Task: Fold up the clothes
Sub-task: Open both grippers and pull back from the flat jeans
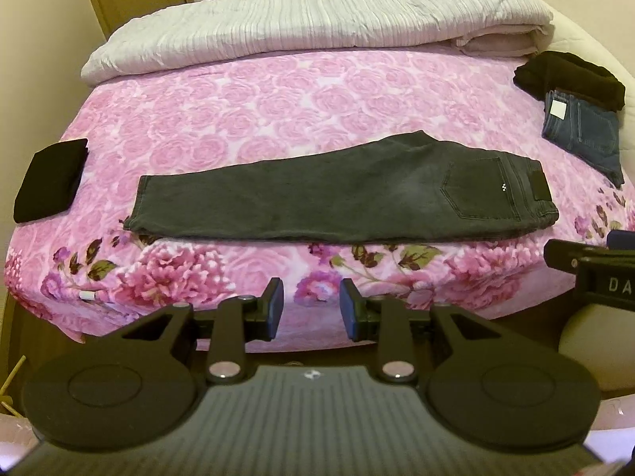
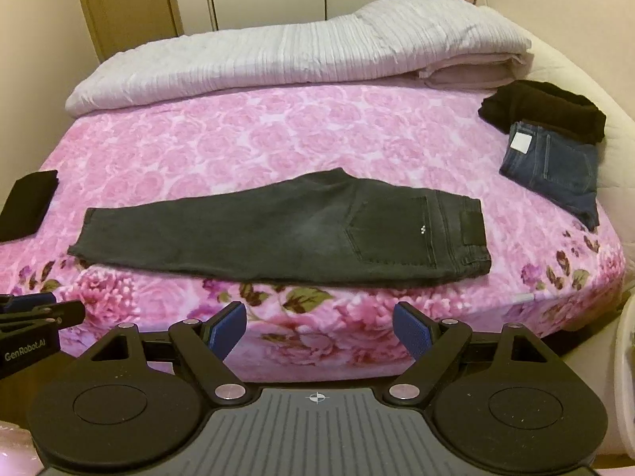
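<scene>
A bed (image 1: pixel 166 119) covered with a pink rose-print blanket fills both wrist views. Across its near half lie dark grey jeans (image 1: pixel 337 194), folded lengthwise so one leg rests on the other. They lie flat, waistband to the right and hems to the left, with a back pocket and a dark waist patch facing up. The long lower edge runs close to the bed's near side.

At the left edge of the bed sits a folded black garment (image 1: pixel 49 180), well apart from the jeans. At the far right corner lie blue jeans (image 1: pixel 581 135), folded, with a white label showing; a black garment (image 1: pixel 567 77) rests partly on top of their far end. Along the far side of the bed lies a folded pale ribbed quilt (image 1: pixel 301 35). Behind it are a wooden door (image 2: pixel 127 4) and cupboard fronts.

The left hand-held gripper (image 1: pixel 311 309) hangs over the bed's near edge, short of the jeans. Its jaws are parted by a narrow gap with nothing between them and nothing touching the pads.

The right hand-held gripper (image 2: pixel 319 335) is to its right, also over the near edge and clear of the jeans. Its blue-padded jaws are spread wide and hold nothing. Each gripper shows at the edge of the other's view.
</scene>
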{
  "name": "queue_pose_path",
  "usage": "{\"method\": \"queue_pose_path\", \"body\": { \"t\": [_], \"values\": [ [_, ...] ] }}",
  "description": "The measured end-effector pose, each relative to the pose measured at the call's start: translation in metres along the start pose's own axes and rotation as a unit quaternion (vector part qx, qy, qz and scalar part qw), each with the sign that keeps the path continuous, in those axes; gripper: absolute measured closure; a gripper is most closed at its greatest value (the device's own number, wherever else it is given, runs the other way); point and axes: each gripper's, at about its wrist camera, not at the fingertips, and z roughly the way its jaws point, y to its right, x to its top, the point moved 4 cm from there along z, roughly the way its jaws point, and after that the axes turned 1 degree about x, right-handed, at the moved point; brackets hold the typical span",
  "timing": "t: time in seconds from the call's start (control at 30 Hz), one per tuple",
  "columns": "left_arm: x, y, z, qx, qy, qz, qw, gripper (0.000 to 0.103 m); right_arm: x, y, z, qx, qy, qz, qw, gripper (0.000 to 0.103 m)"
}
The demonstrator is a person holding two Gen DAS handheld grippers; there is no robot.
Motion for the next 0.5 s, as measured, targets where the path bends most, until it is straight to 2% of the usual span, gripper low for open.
{"method": "queue_pose_path", "body": {
  "t": [0.5],
  "values": [
    [-0.023,-0.003,-0.004,0.019,-0.011,-0.038,0.999,0.076,-0.006,0.009,-0.005,0.006,-0.002,-0.008,1.0,0.019]
  ]
}}
